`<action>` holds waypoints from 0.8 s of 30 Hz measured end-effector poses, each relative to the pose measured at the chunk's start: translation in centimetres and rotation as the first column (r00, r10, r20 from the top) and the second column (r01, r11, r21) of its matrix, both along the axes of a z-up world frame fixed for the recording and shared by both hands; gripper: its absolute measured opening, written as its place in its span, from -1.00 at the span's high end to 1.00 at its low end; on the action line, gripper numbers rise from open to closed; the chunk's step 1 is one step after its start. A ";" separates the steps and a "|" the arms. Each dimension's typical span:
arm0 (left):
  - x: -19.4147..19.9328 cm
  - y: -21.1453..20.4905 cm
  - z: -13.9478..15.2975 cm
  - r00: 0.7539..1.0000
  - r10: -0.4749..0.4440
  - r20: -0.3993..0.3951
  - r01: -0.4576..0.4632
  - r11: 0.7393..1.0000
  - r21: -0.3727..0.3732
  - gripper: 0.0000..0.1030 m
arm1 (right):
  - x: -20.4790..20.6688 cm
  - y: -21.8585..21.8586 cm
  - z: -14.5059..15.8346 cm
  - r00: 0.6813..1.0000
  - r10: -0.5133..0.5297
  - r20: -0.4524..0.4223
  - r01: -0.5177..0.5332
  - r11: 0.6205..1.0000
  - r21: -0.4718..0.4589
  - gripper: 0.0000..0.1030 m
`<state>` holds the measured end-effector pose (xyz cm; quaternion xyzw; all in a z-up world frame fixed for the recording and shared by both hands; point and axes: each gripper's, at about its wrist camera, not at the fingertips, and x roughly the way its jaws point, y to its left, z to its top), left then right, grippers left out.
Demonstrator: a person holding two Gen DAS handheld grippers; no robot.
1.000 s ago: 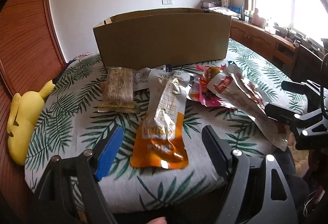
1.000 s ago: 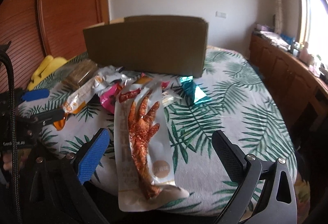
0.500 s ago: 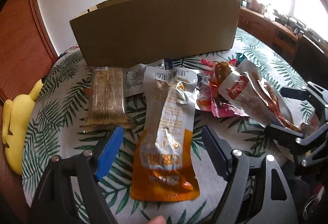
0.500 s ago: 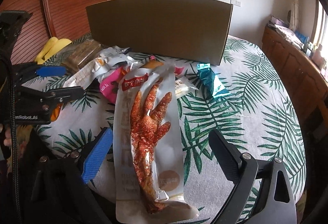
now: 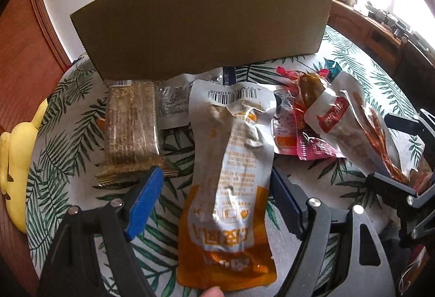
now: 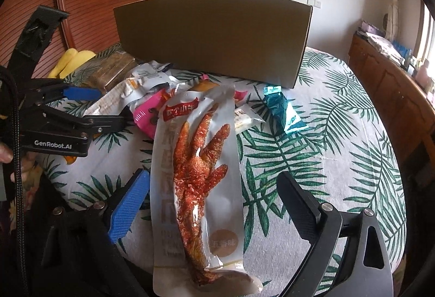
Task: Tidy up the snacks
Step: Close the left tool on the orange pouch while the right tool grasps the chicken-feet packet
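Observation:
An orange-and-white snack pouch (image 5: 225, 188) lies lengthwise on the palm-leaf tablecloth. My left gripper (image 5: 217, 188) stands open astride it, blue pad on its left and black pad on its right. A clear chicken-foot pouch (image 6: 198, 174) lies between the fingers of my right gripper (image 6: 214, 185), which is open wide with neither pad touching it. Behind both piles stands an open cardboard box (image 6: 212, 38). Each gripper shows in the other's view: the left gripper (image 6: 112, 106) open, the right gripper (image 5: 394, 154) at the far right.
A brown sesame bar pack (image 5: 130, 131), grey sachets, a pink packet (image 6: 148, 117) and a teal packet (image 6: 282, 112) lie before the box. A yellow plush toy (image 5: 16, 161) sits at the table's left edge. A wooden sideboard (image 6: 394, 85) runs along the right.
My left gripper moved forward and dipped, so its fingers now flank the orange pouch, with the box closer. My right gripper edged forward over the chicken-foot pouch, then held still.

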<state>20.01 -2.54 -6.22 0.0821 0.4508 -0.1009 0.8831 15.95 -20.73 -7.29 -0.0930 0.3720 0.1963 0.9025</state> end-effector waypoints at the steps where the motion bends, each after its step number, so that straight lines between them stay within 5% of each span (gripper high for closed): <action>1: 0.2 0.0 0.0 1.000 -0.002 -0.004 0.002 1.000 0.003 -0.55 | 0.0 0.1 0.0 1.000 0.000 0.000 0.000 1.000 -0.001 -0.87; 8: 1.4 0.4 -0.1 0.998 -0.015 -0.057 0.012 0.998 -0.059 -0.62 | 0.4 0.8 -0.3 1.000 0.018 -0.001 -0.018 1.000 -0.024 -0.87; 24: 1.9 -0.4 -0.2 0.993 -0.054 -0.102 0.050 0.998 -0.038 -0.70 | 2.0 1.2 -1.3 0.997 0.035 -0.064 -0.039 0.997 -0.059 -0.85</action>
